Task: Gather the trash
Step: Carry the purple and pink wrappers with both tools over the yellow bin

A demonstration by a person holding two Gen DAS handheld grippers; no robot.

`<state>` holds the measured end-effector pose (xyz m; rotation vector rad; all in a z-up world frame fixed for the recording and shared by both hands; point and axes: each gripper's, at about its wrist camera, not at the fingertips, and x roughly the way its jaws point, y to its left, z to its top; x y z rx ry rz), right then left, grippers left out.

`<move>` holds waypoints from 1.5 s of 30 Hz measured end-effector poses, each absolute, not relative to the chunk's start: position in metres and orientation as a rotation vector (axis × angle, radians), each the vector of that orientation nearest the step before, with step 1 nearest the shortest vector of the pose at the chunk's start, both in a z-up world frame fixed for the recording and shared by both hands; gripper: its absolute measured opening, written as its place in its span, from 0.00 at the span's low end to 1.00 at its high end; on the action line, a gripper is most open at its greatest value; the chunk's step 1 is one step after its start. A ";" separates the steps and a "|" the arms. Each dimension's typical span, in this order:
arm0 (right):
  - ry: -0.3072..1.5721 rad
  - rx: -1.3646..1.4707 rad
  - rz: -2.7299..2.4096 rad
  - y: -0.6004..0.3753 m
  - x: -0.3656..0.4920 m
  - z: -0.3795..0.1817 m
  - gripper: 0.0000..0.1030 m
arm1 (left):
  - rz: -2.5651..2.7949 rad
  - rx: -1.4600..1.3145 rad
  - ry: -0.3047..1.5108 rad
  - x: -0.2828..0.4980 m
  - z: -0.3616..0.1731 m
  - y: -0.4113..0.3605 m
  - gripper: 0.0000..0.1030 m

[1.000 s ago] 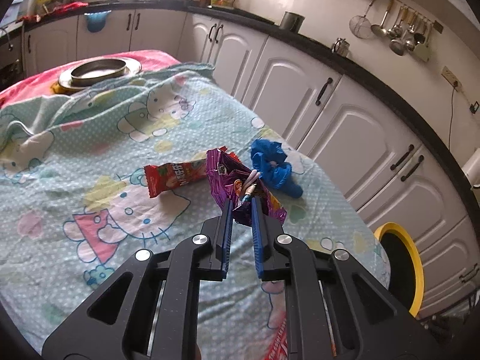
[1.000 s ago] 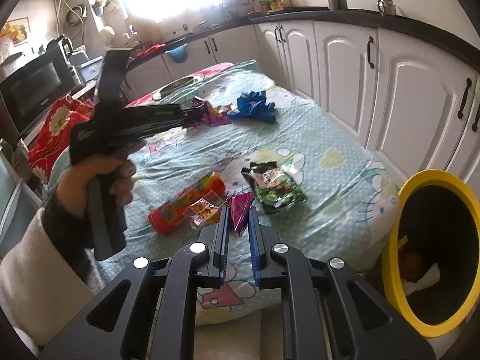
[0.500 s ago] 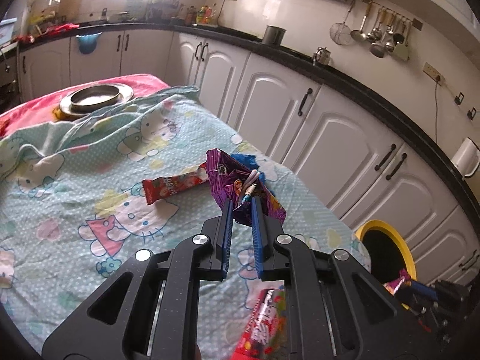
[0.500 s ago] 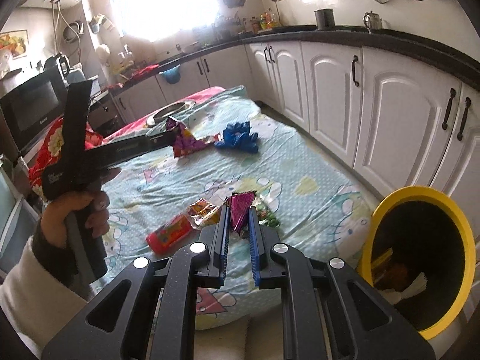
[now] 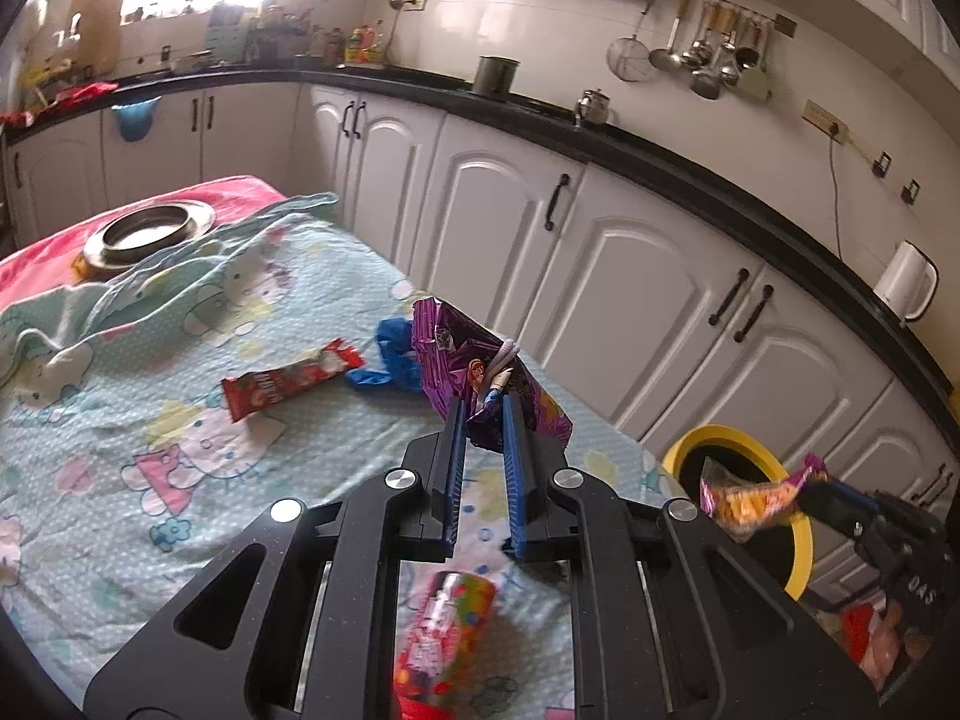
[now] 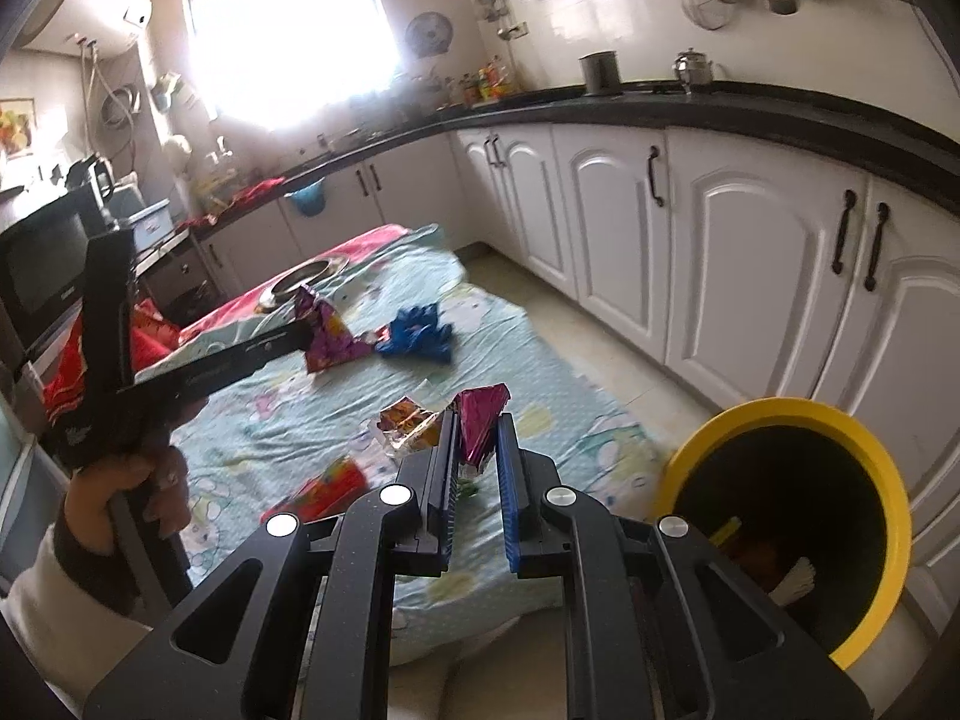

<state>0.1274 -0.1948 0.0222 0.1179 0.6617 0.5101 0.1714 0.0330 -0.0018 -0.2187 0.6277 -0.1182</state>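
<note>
Surface: a low bed (image 5: 120,480) under a pale cartoon-print sheet, a metal plate (image 5: 147,231) at its far end.
Room: a kitchen; white cabinets (image 6: 750,276) under a black countertop, bright window behind.
Bin: the yellow-rimmed bin (image 6: 786,522) stands on the floor just beside the bed's corner.
Your left gripper (image 5: 483,405): jaws clenched on a purple wrapper (image 5: 462,360) lifted off the sheet, long axis standing up from the jaws.
Your right gripper (image 6: 474,432): jaws clenched on a pink wrapper (image 6: 477,420), pointing up and away, held near the bin.
Left on the sheet: a red wrapper (image 5: 288,378) lying flat, a blue crumpled bag (image 6: 417,333), a colourful tube (image 5: 444,630).
</note>
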 end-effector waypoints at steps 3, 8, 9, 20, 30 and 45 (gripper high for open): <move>0.644 0.119 0.484 -0.206 0.130 0.026 0.12 | -0.139 -0.202 0.624 0.171 0.001 0.022 0.07; 0.622 0.136 0.440 -0.224 0.131 0.029 0.12 | -0.168 -0.181 0.618 0.170 0.004 0.004 0.07; 0.617 0.136 0.431 -0.228 0.132 0.030 0.12 | -0.173 -0.177 0.618 0.170 0.004 0.001 0.07; 0.574 0.165 0.317 -0.273 0.133 0.035 0.12 | -0.251 -0.127 0.604 0.171 0.011 -0.043 0.07; 0.555 0.157 0.223 -0.305 0.128 0.029 0.12 | -0.329 -0.078 0.606 0.170 0.012 -0.086 0.07; 0.574 0.155 0.105 -0.348 0.123 0.009 0.12 | -0.441 0.013 0.640 0.171 -0.006 -0.155 0.07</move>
